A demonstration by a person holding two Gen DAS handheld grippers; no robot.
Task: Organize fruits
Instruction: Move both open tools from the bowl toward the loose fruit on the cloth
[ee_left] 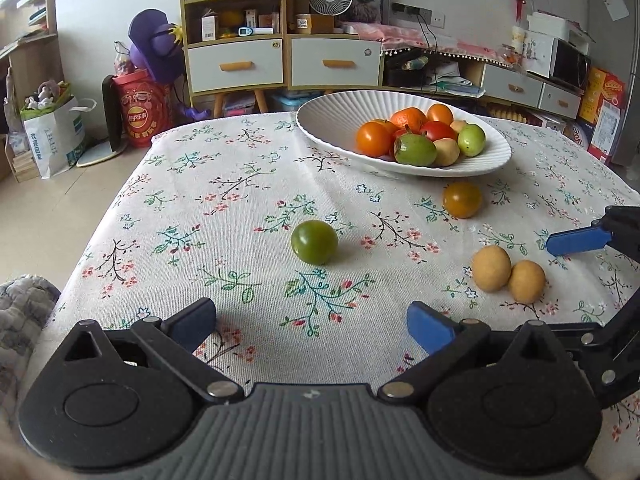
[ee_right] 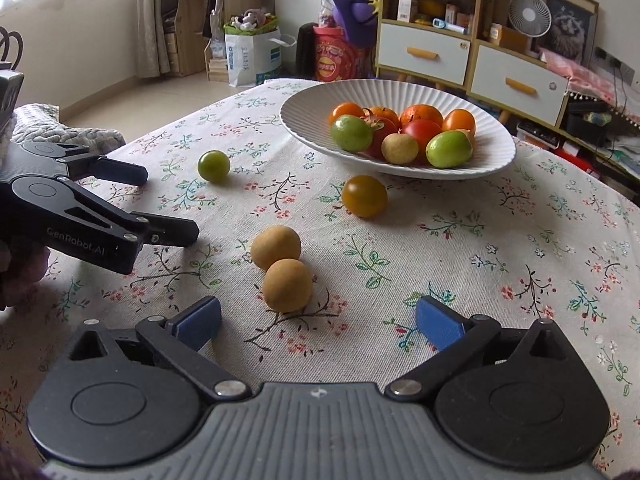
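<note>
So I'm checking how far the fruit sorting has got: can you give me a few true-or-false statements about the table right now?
1. Four fruits lie loose on the tablecloth. True: a green tomato, an orange-brown tomato and two tan fruits.
2. The two tan fruits touch each other. True.
3. The white bowl is empty. False: it holds a pile of orange, red, green and tan fruits.
4. The right tongs grip a tan fruit. False: they are open, holding nothing.
5. The left tongs are shut. False: they are open.
</note>
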